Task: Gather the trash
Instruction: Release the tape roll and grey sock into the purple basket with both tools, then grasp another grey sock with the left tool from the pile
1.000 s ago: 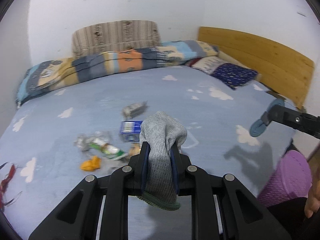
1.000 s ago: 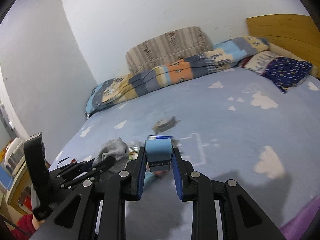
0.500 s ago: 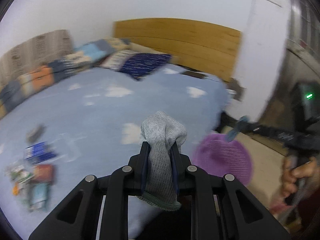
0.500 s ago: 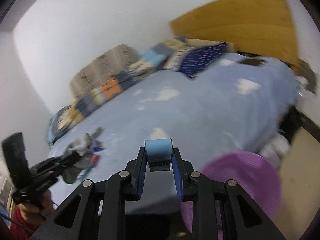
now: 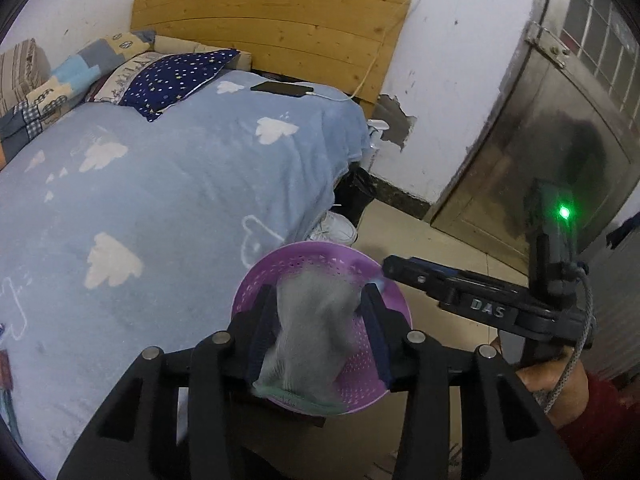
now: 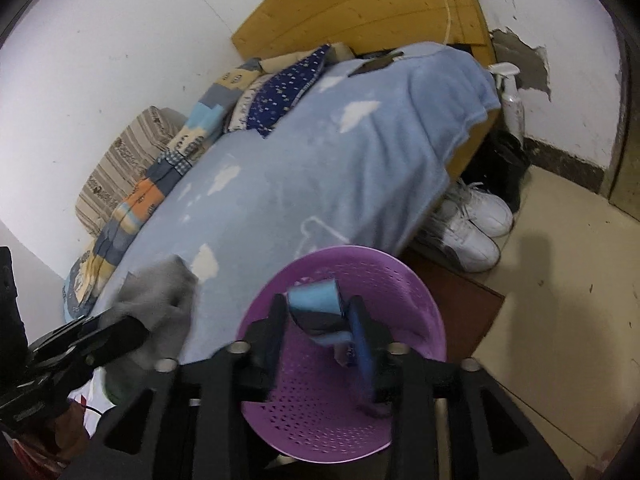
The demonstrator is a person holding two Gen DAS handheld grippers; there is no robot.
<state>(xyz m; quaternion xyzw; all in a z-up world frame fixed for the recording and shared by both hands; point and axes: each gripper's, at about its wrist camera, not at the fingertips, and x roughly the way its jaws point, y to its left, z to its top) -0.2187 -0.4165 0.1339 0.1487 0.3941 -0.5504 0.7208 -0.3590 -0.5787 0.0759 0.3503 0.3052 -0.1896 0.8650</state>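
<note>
Both hand-held grippers were swung off the bed (image 5: pixel 168 184) to above the purple perforated basket (image 6: pixel 404 280) on the floor. Left hand-held gripper (image 5: pixel 318 328): jaws just opened, apart; grey sock (image 5: pixel 312 336) blurred between them, apparently dropping. Right hand-held gripper (image 6: pixel 318 330): jaws just opened, apart; blue packet (image 6: pixel 316 296) tilted, loose between them over the basket. Risk: the sock appeared near the basket's near rim, so it could snag or land outside. Rest of trash was left on the bed.
</note>
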